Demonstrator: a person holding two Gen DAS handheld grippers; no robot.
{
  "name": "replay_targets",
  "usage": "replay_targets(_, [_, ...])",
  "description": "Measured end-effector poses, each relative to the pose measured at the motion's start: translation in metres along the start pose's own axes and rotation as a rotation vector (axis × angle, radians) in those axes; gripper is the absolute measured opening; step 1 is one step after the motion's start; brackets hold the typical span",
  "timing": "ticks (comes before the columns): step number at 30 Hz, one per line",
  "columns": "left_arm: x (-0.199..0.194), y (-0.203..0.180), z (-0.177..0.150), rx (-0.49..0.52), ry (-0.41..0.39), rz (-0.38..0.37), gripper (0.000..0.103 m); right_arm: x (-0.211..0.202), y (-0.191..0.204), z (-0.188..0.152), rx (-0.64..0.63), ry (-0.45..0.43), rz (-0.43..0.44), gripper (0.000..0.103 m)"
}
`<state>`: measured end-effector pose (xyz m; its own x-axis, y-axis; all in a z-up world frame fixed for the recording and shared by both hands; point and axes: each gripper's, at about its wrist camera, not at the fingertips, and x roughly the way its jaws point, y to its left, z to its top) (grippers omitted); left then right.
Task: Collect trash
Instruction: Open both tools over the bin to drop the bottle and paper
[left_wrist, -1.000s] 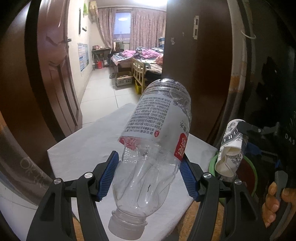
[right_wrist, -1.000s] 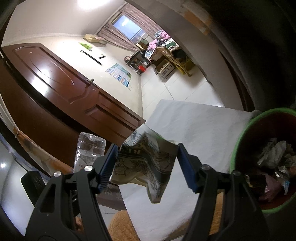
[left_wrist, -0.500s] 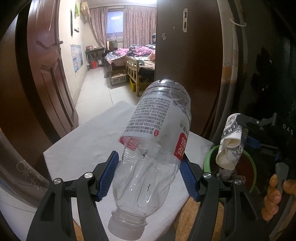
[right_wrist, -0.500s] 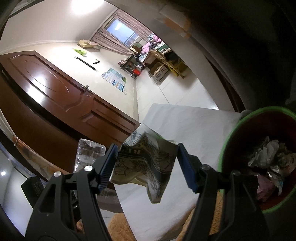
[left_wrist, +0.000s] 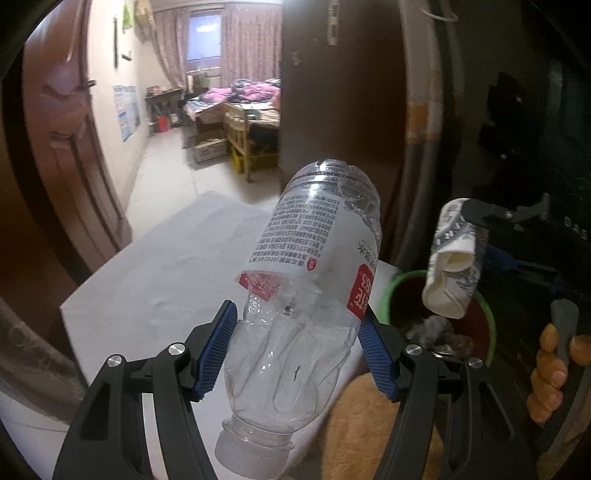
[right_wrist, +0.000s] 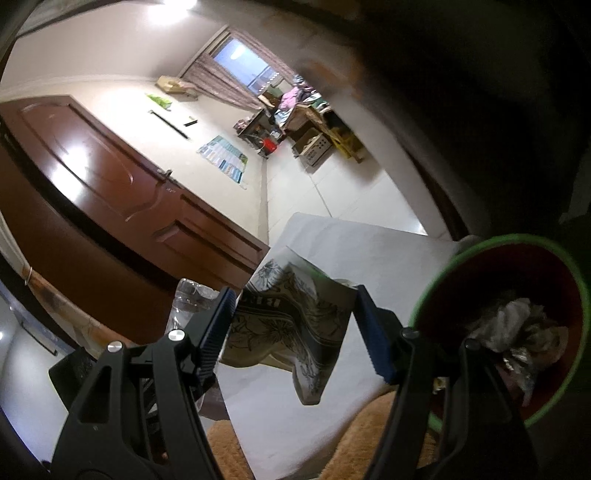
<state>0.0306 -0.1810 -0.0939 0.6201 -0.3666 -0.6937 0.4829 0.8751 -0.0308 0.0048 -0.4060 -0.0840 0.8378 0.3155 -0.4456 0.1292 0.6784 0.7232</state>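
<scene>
Both wrist views close, facing doorway; right rolled sideways; shared: white table (left_wrist: 155, 280), green-rimmed bin (right_wrist: 509, 243).

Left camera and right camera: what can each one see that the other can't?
Only the left view shows the bottle's label and cap, and the person's hand. Only the right view shows the flower print across the paper cup between the right gripper pads. Both show the bottle, held by the left gripper, the cup, the green bin and the white table.

A white cloth (left_wrist: 177, 280) covers the table, orange padding (right_wrist: 373, 428) showing at its near edge. A brown wooden door (left_wrist: 62, 155) stands left, with a bed (left_wrist: 236, 99) and curtained window (left_wrist: 205, 37) beyond the tiled floor (left_wrist: 166, 188)
</scene>
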Motion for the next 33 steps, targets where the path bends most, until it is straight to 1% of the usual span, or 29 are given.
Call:
replay_targets(3, [0.006, -0.019, -0.001, 0.028, 0.01, -0.039, 0.062, -0.003, -0.016, 0.002, 0.027, 0.01, -0.001, 0.064])
replay_targets(6, [0.012, -0.035, -0.001, 0.045, 0.021, -0.076, 0.062, -0.011, -0.032, 0.003, 0.05, -0.003, -0.034, 0.064])
replay_targets(10, [0.018, -0.044, 0.003, 0.047, 0.034, -0.096, 0.062, -0.018, -0.042, 0.007, 0.067, -0.02, -0.046, 0.064])
replay_targets(13, [0.022, -0.046, 0.004, 0.039, 0.04, -0.099, 0.062, -0.021, -0.041, 0.01, 0.063, -0.032, -0.029, 0.064])
replay_targets(17, [0.034, -0.047, 0.004, 0.025, 0.068, -0.122, 0.062, -0.031, -0.034, 0.019, 0.042, -0.076, -0.013, 0.064])
replay_targets(20, [0.043, -0.059, 0.002, 0.039, 0.093, -0.158, 0.062, -0.042, -0.028, 0.027, 0.001, -0.106, -0.045, 0.064])
replay_targets(25, [0.05, -0.08, -0.004, 0.094, 0.114, -0.202, 0.062, -0.061, -0.032, 0.035, -0.009, -0.148, -0.079, 0.064])
replay_targets(29, [0.055, -0.096, -0.005, 0.128, 0.132, -0.241, 0.062, -0.068, -0.038, 0.036, -0.002, -0.156, -0.105, 0.064])
replay_targets(33, [0.056, -0.102, -0.002, 0.155, 0.135, -0.254, 0.062, -0.073, -0.042, 0.033, 0.005, -0.165, -0.127, 0.064])
